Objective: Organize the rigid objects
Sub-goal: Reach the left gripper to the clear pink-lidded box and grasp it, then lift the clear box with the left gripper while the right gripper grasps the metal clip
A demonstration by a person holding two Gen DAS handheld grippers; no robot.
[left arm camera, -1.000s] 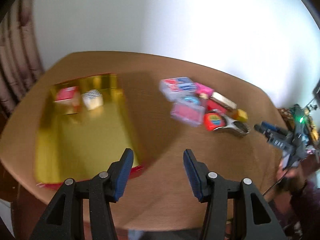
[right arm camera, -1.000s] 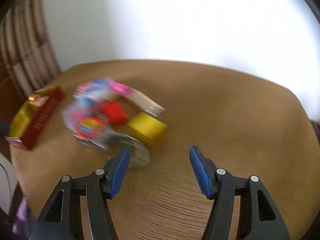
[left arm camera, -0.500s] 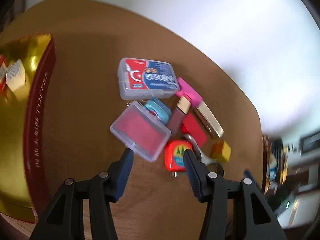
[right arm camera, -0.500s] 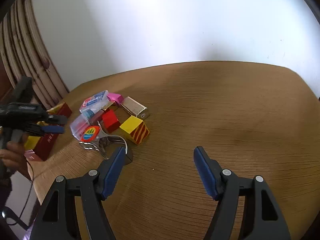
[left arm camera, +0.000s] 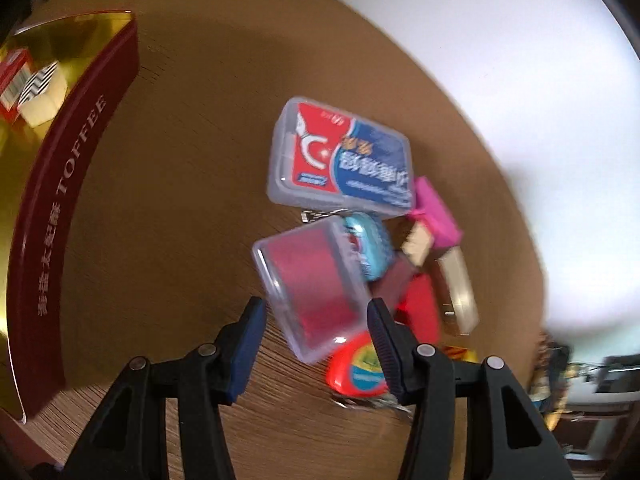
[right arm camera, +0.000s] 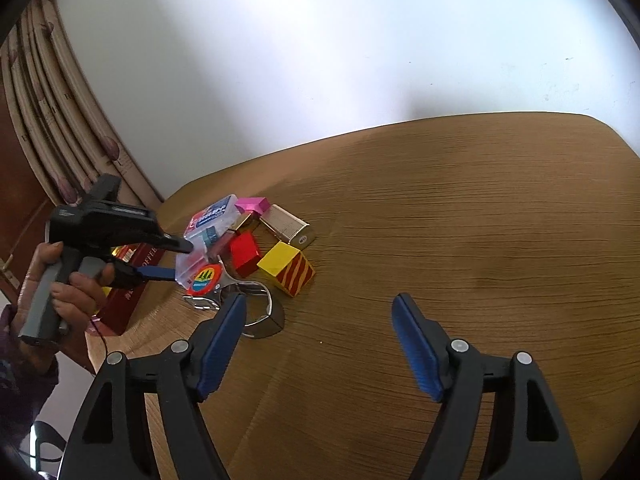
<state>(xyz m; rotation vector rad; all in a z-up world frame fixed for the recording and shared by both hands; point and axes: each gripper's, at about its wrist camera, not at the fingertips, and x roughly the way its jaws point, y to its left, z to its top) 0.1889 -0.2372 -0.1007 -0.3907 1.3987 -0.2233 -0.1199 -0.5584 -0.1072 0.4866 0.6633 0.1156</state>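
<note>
A pile of small things lies on the wooden table (right arm camera: 480, 240). My left gripper (left arm camera: 316, 306) points steeply down at it. Its jaws are opening, with a clear plastic box with red contents (left arm camera: 312, 288) between them; the pads stand just off its sides. Behind lie a clear box with a red-and-blue label (left arm camera: 344, 160), a pink block (left arm camera: 436, 216), a red block (left arm camera: 420, 312) and an orange tape measure (left arm camera: 356, 368). My right gripper (right arm camera: 320, 304) hovers over bare wood near a yellow striped block (right arm camera: 288, 266), its jaws opening with nothing between them.
A red toffee tin (left arm camera: 60, 200) with a gold inside stands left of the pile and holds a white patterned block (left arm camera: 44, 92) and a red box. A metal clip (right arm camera: 256, 312) lies by my right gripper's left finger. A hand (right arm camera: 76, 292) holds the left gripper (right arm camera: 176, 260).
My left gripper swung from over the tin to the pile and came down around the clear red box. My right gripper's jaws spread wider and it drew back from the pile.
</note>
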